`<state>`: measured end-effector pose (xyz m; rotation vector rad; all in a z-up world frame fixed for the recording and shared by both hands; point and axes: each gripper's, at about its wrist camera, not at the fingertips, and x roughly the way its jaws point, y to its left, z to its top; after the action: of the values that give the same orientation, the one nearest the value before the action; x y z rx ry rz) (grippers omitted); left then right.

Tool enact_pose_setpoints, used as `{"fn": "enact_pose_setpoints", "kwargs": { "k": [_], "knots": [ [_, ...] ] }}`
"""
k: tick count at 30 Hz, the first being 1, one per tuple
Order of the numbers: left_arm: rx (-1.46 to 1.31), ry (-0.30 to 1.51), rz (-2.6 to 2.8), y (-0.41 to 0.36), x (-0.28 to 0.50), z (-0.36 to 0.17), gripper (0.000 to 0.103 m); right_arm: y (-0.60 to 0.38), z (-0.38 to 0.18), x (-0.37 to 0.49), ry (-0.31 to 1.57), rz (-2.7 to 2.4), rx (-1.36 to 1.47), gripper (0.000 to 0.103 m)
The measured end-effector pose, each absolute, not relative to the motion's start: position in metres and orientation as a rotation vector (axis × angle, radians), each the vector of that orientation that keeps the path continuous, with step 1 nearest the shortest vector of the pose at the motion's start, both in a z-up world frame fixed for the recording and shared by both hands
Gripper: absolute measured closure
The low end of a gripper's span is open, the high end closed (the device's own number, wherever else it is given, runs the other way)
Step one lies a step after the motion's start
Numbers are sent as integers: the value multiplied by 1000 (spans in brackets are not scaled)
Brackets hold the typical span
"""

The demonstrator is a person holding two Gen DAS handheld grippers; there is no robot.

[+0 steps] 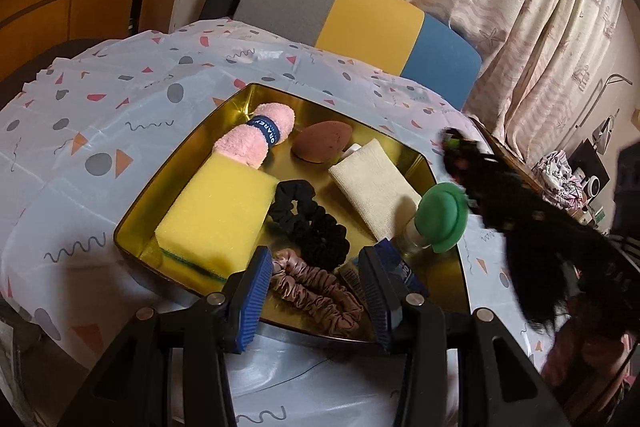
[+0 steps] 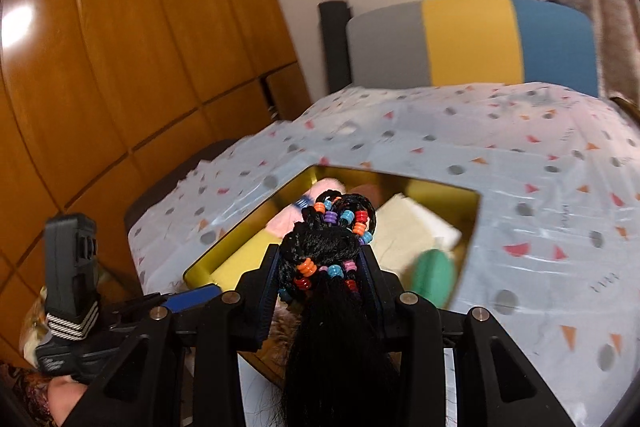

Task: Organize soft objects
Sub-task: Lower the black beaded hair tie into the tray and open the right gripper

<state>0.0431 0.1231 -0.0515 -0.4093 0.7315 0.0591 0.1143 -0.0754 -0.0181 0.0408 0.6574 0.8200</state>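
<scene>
The right hand-held gripper point(image 2: 322, 267) is pinching a black hairpiece point(image 2: 332, 307) strung with coloured beads point(image 2: 347, 215), held in the air above the near edge of the gold tray point(image 2: 472, 215). The left hand-held gripper point(image 1: 316, 291) hangs spread and holding nothing over the tray's point(image 1: 132, 227) near side, a pink satin scrunchie point(image 1: 320, 291) lying between its fingers. In the tray lie a yellow sponge point(image 1: 216, 215) at the left, a pink fluffy roll point(image 1: 256, 139) touching its far end, a black scrunchie point(image 1: 312, 223), a brown makeup sponge point(image 1: 320, 143), a cream cloth point(image 1: 372, 187) and a green-capped bottle point(image 1: 440, 219) at the right. The tray sits on the table's patterned cloth point(image 1: 120, 99)
</scene>
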Motion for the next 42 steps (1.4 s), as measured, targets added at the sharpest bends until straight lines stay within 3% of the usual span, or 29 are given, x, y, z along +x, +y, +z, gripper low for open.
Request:
{"fn": "enact_pose_setpoints", "kwargs": {
  "k": [26,29,37,38,42],
  "knots": [
    [-474,749,60,135,43,-55,58,58,-72,201,848,788,-393,64],
    [-474,742,44,133,43,-53,58,57,-76,206,862,759,-385,55],
    [-421,759,73,124,45,-51,58,26,-51,180,785,753,-267,12],
    [-416,757,83,124,44,-49,58,17,-46,175,773,741,-243,3],
    [-401,752,103,125,42,-44,58,-8,-33,159,744,720,-159,0]
  ]
}}
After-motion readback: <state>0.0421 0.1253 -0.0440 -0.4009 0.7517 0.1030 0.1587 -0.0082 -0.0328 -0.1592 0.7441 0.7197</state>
